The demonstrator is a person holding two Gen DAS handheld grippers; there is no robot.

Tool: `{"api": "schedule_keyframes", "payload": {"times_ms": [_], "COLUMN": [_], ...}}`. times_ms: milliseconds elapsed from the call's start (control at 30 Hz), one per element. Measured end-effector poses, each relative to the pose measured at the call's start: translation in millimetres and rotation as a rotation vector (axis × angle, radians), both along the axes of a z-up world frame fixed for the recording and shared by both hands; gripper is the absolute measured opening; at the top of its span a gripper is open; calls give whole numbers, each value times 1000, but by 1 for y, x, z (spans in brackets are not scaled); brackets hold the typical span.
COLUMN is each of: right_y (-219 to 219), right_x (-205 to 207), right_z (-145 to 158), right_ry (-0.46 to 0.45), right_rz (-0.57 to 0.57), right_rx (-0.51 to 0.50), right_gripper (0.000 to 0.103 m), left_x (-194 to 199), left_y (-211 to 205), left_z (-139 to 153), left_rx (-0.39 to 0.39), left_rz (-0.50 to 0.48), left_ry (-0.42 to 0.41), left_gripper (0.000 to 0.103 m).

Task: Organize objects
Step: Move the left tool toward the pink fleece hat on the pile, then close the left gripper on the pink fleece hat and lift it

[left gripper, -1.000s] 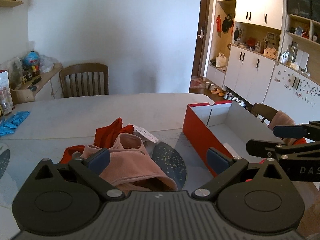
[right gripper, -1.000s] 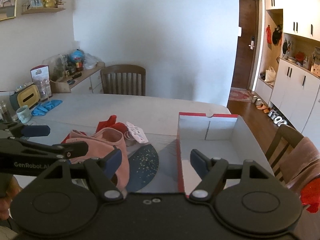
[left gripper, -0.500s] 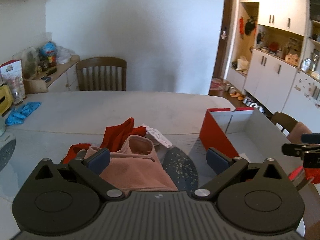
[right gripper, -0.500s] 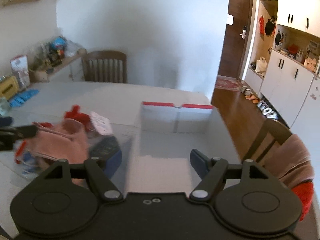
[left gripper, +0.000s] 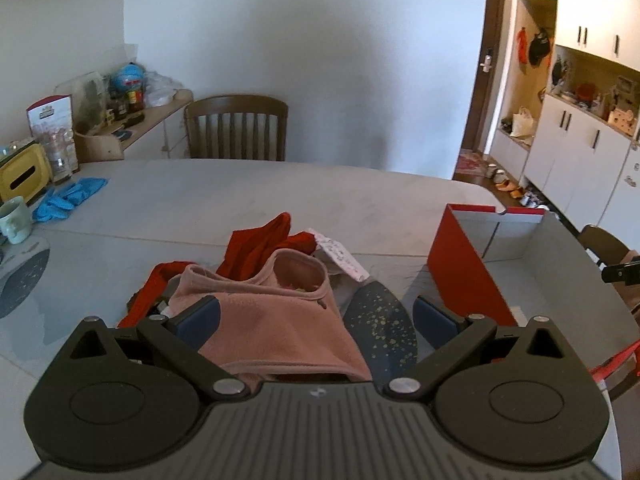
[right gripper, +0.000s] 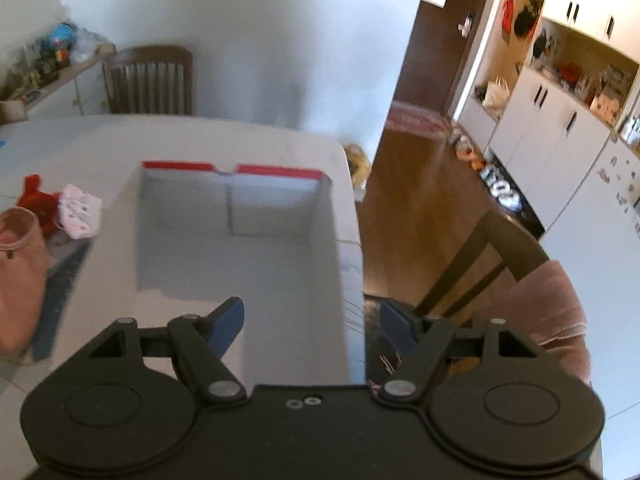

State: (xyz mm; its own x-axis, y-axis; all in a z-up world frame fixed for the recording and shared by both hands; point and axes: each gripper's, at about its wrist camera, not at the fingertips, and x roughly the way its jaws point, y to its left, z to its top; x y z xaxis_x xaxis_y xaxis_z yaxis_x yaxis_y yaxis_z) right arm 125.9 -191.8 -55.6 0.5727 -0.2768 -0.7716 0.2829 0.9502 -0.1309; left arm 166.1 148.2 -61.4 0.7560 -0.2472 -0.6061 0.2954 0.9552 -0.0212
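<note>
Box (right gripper: 236,216): one; garments (left gripper: 276,320): perhaps three.

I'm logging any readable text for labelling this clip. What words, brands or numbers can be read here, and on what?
Nothing reads clearly in either view.
Red-and-white carton on the side counter: printed banner, too small to read.
White patterned cloth in the clothes pile: small marks, not legible.
Bottles on the counter: labels too blurred.
Red box: no text visible.
Left hand-held gripper: only a tiny logo, unreadable.

left hand-held gripper (left gripper: 316,318): jaws wide apart, empty | right hand-held gripper (right gripper: 311,322): jaws wide apart, empty
</note>
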Motion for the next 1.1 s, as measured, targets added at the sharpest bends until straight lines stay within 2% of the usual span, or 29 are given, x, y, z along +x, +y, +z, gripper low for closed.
{"api": "schedule_keyframes", "payload": {"times_ms": [233,367,533,633,700,767,867,967,1100], "right_y": [-28,-38,-44,-42,-42,-42,-40,-39,-37], "right_x": [16,26,32,35,37,39,41,42,43], "right_z": [-17,-26,-35,-39,-41,-44,-49,-52,-53], "right_ry": [84,120,156,177,187,198,225,236,241], "right_rz": [12,21,19,20,9,-4,-7,-16,-12], "right_rx": [85,95,118,123,122,132,135,128,122], "right_gripper": [71,57,53,44,34,33,18,11,8], "left_x": [3,5,11,19,28,36,54,72,90], "left_y": [-4,-5,-3,2,7,13,24,38,52], "left_z": [-8,-13,-17,-23,-27,-30,-33,-38,-46], "left_rx": [35,51,73,86,87,92,112,126,80], "left_rz": [49,77,84,79,68,54,77,112,86], "left_ry": [13,16,16,24,36,39,39,66,149], "left_gripper": [103,103,103,103,103,103,103,103,103]}}
